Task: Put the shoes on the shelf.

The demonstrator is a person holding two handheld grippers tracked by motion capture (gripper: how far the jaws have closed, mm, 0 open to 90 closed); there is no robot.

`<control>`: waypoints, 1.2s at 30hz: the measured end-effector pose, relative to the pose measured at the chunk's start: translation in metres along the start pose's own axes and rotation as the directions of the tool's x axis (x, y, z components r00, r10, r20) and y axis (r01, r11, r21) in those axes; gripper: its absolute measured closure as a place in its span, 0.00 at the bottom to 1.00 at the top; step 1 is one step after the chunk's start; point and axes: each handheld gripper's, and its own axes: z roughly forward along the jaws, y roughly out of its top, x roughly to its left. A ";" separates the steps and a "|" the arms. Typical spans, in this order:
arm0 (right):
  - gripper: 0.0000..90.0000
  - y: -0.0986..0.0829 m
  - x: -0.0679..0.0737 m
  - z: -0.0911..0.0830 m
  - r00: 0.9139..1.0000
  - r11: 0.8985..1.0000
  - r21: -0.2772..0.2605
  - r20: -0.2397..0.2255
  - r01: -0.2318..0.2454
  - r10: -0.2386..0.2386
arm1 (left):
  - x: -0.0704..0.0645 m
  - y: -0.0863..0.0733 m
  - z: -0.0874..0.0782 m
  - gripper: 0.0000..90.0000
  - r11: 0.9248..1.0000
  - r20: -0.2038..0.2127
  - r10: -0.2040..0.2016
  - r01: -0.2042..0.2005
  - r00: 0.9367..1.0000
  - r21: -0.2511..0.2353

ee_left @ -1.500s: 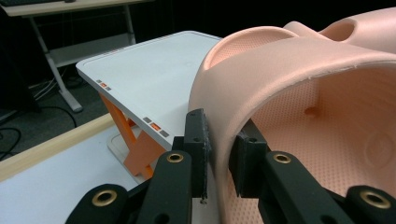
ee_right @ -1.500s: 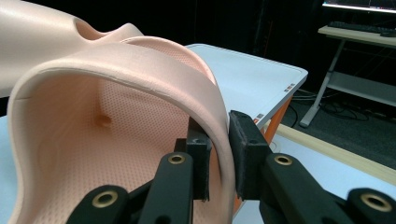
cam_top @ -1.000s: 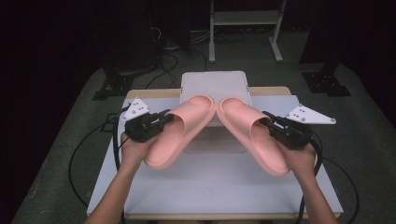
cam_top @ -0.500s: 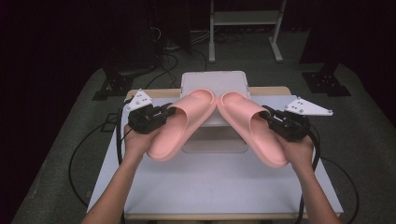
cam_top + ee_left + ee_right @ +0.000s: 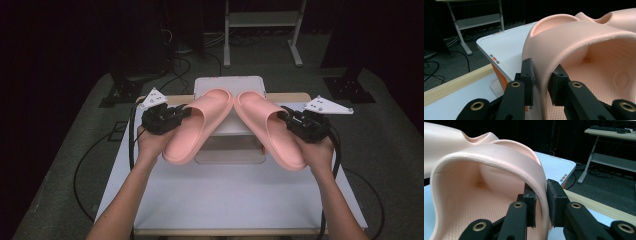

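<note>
Two pink slippers are held in the air above the white box that stands at the far middle of the table. The left slipper and the right slipper meet at their toes over the box's lid and splay apart toward the person, heels hanging out past the box's near edge.

The left gripper clamps the outer side of the left slipper's strap; in the left gripper view its jaws stand on either side of the strap wall, one pad outside, one inside the foot opening, pressed tight against it. The right gripper does the same on the right slipper: in the right gripper view the strap edge runs between its two pads, pinched fast.

Each gripper sits just outboard of the box, left of it and right of it, with a grey three-cornered plate on top. Cables trail down to the dark floor beside the table.
</note>
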 end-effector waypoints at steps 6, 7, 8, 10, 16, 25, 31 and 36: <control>0.86 0.004 -0.002 0.007 1.000 1.000 -0.002 0.009 -0.009 0.009 | 0.003 0.003 0.004 0.85 1.000 -0.006 -0.005 0.005 1.000 0.004; 0.86 0.005 -0.002 0.008 1.000 1.000 -0.002 0.010 -0.008 0.008 | 0.004 0.004 0.004 0.85 1.000 -0.010 -0.007 0.007 1.000 0.004; 0.86 0.005 -0.002 0.010 1.000 1.000 -0.002 0.016 -0.008 0.008 | 0.004 0.005 0.005 0.84 1.000 -0.011 -0.007 0.007 1.000 0.004; 0.86 0.006 -0.003 0.012 1.000 1.000 -0.005 0.019 -0.009 0.009 | 0.005 0.006 0.006 0.84 1.000 -0.015 -0.005 0.005 1.000 0.005; 0.86 0.009 -0.005 0.018 1.000 1.000 -0.002 0.025 -0.017 0.017 | 0.009 0.008 0.013 0.84 1.000 -0.018 -0.020 0.020 1.000 0.016; 0.85 0.010 -0.007 0.026 0.999 1.000 0.008 0.048 -0.026 0.025 | 0.012 0.008 0.022 0.83 0.999 -0.026 -0.040 0.041 0.999 0.025; 0.84 0.009 -0.007 0.031 0.998 0.999 0.012 0.043 -0.035 0.035 | 0.011 0.011 0.026 0.81 0.999 -0.030 -0.041 0.042 0.999 0.033; 0.83 0.010 -0.007 0.034 0.998 0.999 0.010 0.044 -0.048 0.047 | 0.011 0.012 0.029 0.81 0.998 -0.031 -0.053 0.054 0.998 0.035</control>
